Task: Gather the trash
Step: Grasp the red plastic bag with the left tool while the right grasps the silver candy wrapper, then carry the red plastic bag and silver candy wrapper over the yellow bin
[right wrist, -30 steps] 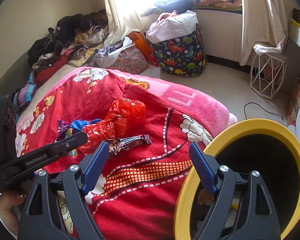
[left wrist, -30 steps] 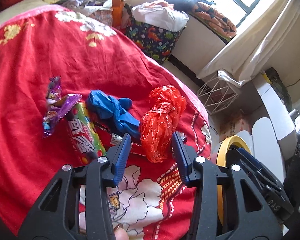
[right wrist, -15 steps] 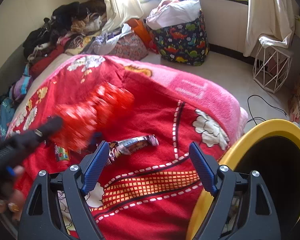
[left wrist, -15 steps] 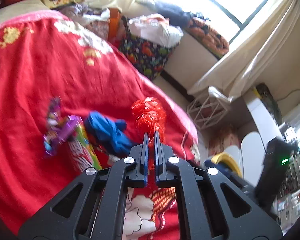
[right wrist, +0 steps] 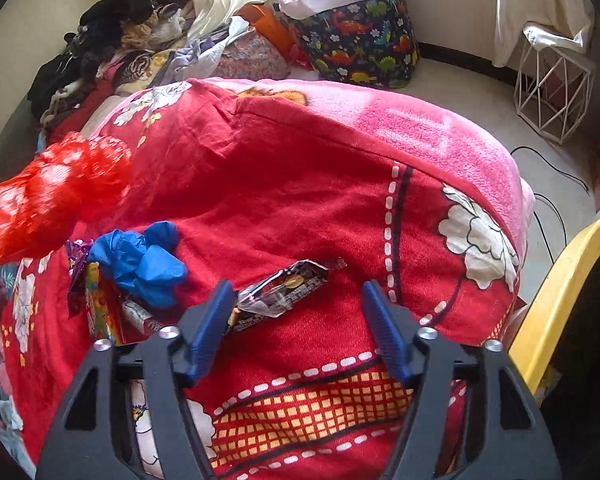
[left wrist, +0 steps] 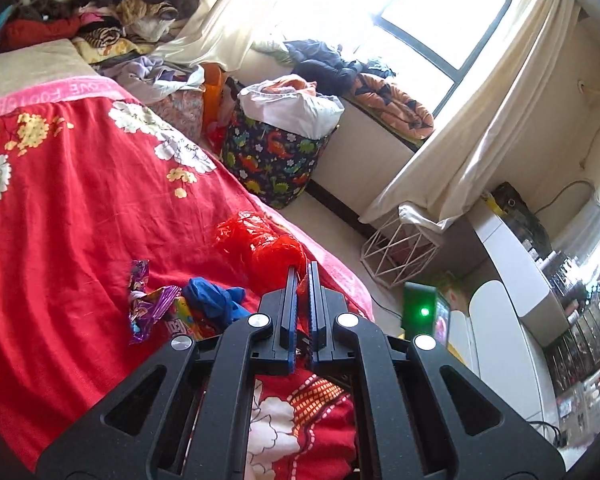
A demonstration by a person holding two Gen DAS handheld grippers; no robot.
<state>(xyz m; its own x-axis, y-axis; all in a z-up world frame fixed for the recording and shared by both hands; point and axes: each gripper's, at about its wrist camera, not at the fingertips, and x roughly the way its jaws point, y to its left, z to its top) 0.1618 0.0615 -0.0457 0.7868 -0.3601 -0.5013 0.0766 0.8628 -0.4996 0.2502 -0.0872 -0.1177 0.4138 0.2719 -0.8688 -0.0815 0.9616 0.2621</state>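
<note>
My left gripper (left wrist: pixel 302 280) is shut on a crumpled red plastic bag (left wrist: pixel 266 250) and holds it lifted above the red blanket (left wrist: pixel 72 216); the bag shows blurred at the left of the right wrist view (right wrist: pixel 48 196). A blue glove (left wrist: pixel 214 300), a purple wrapper (left wrist: pixel 146 306) and a colourful candy packet (left wrist: pixel 182 320) lie on the blanket. My right gripper (right wrist: pixel 300 316) is open above a dark snack wrapper (right wrist: pixel 280 296), with the blue glove (right wrist: pixel 144 260) to its left. A yellow-rimmed bin (right wrist: pixel 560 300) stands at the right.
A dinosaur-print laundry basket (right wrist: pixel 360 44) and a white wire stool (right wrist: pixel 552 84) stand on the floor beyond the bed. Clothes pile (right wrist: pixel 112 48) at the bed's far end. A cable (right wrist: pixel 552 208) runs across the floor.
My left gripper shut on the red bag and lifted it off the blanket. My right gripper moved closer over the dark snack wrapper, still open.
</note>
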